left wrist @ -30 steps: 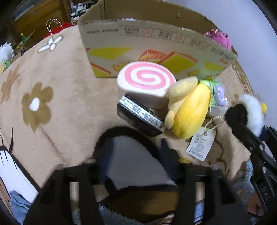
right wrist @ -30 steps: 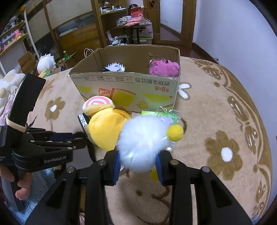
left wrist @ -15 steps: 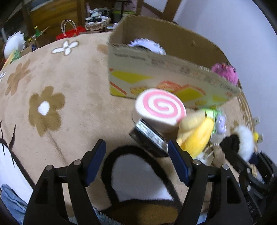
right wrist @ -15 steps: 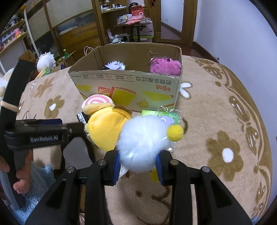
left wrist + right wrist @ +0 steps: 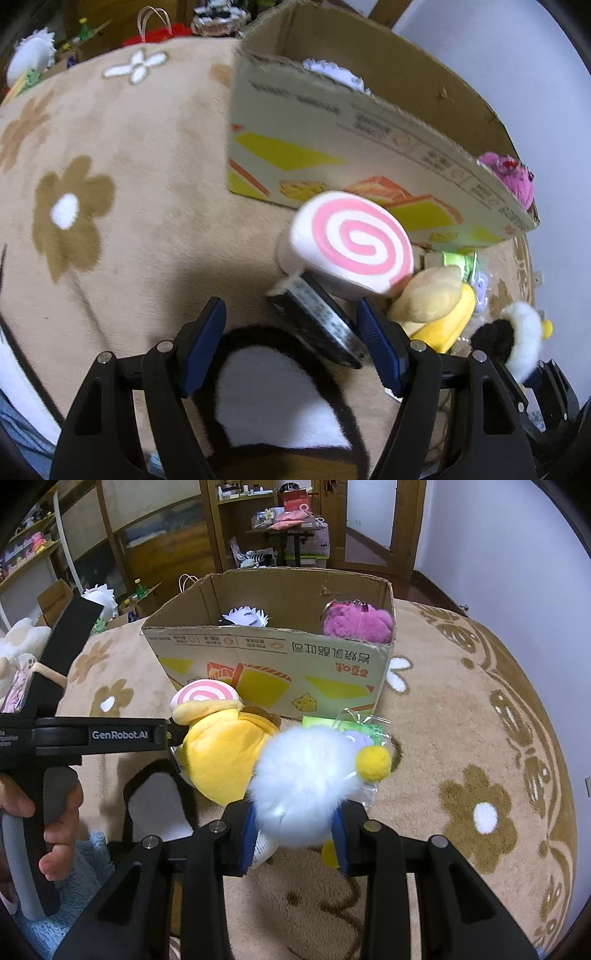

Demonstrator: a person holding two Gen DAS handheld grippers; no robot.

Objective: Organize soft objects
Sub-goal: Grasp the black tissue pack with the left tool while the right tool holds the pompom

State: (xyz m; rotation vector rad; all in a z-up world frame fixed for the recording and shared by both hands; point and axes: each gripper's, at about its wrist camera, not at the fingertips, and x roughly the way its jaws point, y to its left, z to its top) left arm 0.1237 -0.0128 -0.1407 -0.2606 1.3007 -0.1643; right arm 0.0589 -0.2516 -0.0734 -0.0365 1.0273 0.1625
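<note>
A white plush roll [image 5: 351, 240] with a pink swirl lies on the rug in front of the cardboard box [image 5: 332, 147], on top of a dark wrapped packet [image 5: 317, 325]. My left gripper [image 5: 291, 308] hovers just short of them. Its jaws are closing, the packet's near end sits between them, and the pads press on nothing. A yellow plush [image 5: 221, 753] lies beside the roll. My right gripper [image 5: 295, 816] is shut on a white fluffy plush [image 5: 303, 775] with a yellow pompom, held above the rug.
Inside the box [image 5: 273, 653] lie a magenta fluffy toy [image 5: 356, 624] and a white spiky toy [image 5: 245, 616]. A green plastic packet [image 5: 332, 723] lies behind the white plush. A hand [image 5: 55, 830] grips the left tool's handle. Shelves and clutter stand beyond the flowered rug [image 5: 480, 775].
My left gripper has come up off the rug, moved toward the swirl roll and rolled. Its jaws stand wider than a second ago. The right gripper and its plush have not moved.
</note>
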